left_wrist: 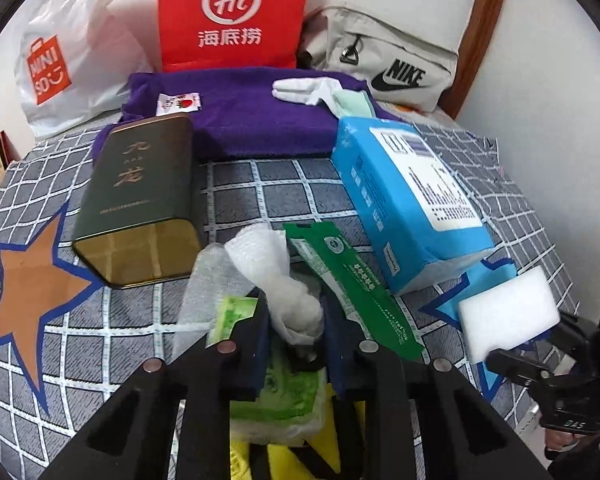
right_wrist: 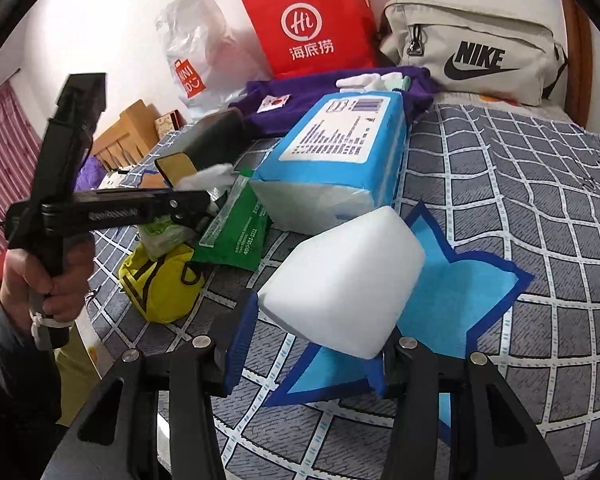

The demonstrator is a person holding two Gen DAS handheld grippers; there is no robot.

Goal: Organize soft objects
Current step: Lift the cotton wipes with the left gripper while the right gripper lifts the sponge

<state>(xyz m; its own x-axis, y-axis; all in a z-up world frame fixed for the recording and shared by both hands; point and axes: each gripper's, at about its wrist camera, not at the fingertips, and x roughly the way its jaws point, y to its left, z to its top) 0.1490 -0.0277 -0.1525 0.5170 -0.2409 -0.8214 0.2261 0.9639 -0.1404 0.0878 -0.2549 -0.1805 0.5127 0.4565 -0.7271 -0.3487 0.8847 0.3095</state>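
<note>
In the left wrist view my left gripper [left_wrist: 298,334] is shut on a crumpled white tissue [left_wrist: 284,280] that sticks up out of a green tissue pack [left_wrist: 288,392] lying under the fingers. From the right wrist view, the same gripper [right_wrist: 198,206] shows side-on, held by a hand. My right gripper [right_wrist: 308,358] is shut on a white sponge block [right_wrist: 340,280], held just above a blue star on the bed cover. The sponge [left_wrist: 508,312] also shows at the right of the left wrist view.
On the checked bed cover [right_wrist: 520,208] lie a blue tissue pack [left_wrist: 404,200], a green sachet [left_wrist: 348,280], a dark tin [left_wrist: 140,200], a purple towel [left_wrist: 252,120] with a white glove [left_wrist: 304,90], and a yellow pouch [right_wrist: 160,284]. Red, plastic and grey bags line the wall.
</note>
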